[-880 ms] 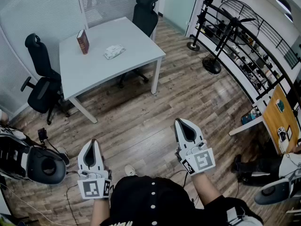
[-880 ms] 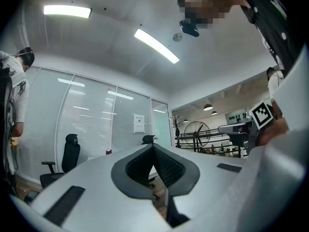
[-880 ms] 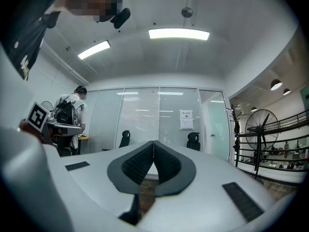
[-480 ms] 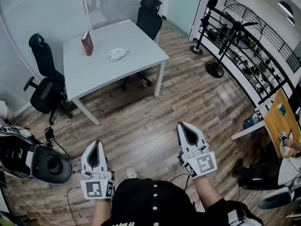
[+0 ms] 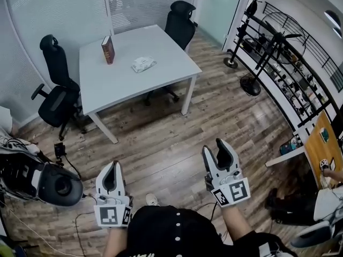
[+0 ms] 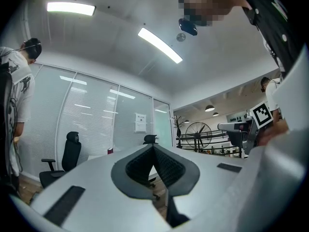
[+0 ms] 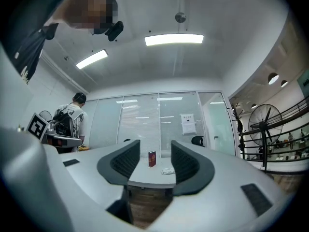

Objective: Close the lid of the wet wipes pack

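The wet wipes pack [image 5: 143, 64] lies on a white table [image 5: 161, 47] across the room, next to an upright red book [image 5: 108, 50]; whether its lid is up is too small to tell. Both grippers are held low in front of the person, far from the table and over wooden floor. My left gripper [image 5: 112, 167] is shut, its tips meeting with nothing between them [image 6: 153, 148]. My right gripper [image 5: 216, 150] is open and empty. Through its gap [image 7: 155, 151] I see the table [image 7: 142, 177], the book [image 7: 152, 159] and the pack [image 7: 167, 170] straight ahead.
Black office chairs stand left [image 5: 56, 84] and behind [image 5: 180, 16] the table. A standing fan [image 5: 252, 84] and metal shelving [image 5: 300, 79] line the right side. Black-and-white equipment [image 5: 51, 183] with cables lies on the floor at left. A person with a backpack [image 7: 67, 117] stands at left.
The right gripper's jaws were together and now stand apart. The table has shifted slightly right and nearer in the head view. The left gripper stays shut.
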The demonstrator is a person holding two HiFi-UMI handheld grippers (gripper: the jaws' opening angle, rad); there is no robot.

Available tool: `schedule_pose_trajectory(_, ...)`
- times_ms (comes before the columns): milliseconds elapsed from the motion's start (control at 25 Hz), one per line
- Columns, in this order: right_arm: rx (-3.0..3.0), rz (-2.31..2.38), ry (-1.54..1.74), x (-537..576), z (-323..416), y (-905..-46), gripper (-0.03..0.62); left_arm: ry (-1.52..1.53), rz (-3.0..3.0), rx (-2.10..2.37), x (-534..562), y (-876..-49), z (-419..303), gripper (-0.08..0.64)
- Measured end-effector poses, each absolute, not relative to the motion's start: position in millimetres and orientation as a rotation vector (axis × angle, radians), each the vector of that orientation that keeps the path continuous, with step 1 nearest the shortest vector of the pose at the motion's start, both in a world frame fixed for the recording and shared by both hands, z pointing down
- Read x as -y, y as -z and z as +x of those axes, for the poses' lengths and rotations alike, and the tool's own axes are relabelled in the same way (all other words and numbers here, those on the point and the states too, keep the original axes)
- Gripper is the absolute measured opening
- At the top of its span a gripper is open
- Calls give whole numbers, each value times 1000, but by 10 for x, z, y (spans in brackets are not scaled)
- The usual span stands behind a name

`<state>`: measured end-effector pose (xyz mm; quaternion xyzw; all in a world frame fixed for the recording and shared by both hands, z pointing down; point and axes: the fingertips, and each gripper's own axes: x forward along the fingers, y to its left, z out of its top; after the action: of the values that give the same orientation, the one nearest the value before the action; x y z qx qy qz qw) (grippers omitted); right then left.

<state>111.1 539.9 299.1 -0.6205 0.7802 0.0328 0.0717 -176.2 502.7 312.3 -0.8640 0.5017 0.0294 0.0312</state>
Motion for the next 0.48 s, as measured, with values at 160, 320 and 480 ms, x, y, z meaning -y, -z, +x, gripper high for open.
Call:
schedule_pose_trajectory(160,-2342,-1877,-86,-5230,1012,-3023,230,-91,-2660,-1541,-4879,-3133,-1875,6)
schedule_pose_trajectory(320,-2345,-1881,-87,-5087,881,-3033,229,-93,-2659,-1525,-4746,-3116,-1986,6)
schedule_pose_trajectory(480,-2331,-1889,-87,-4934,729,-3054,210,-84,-2665,-1507,-4591,-3112,-2142,6)
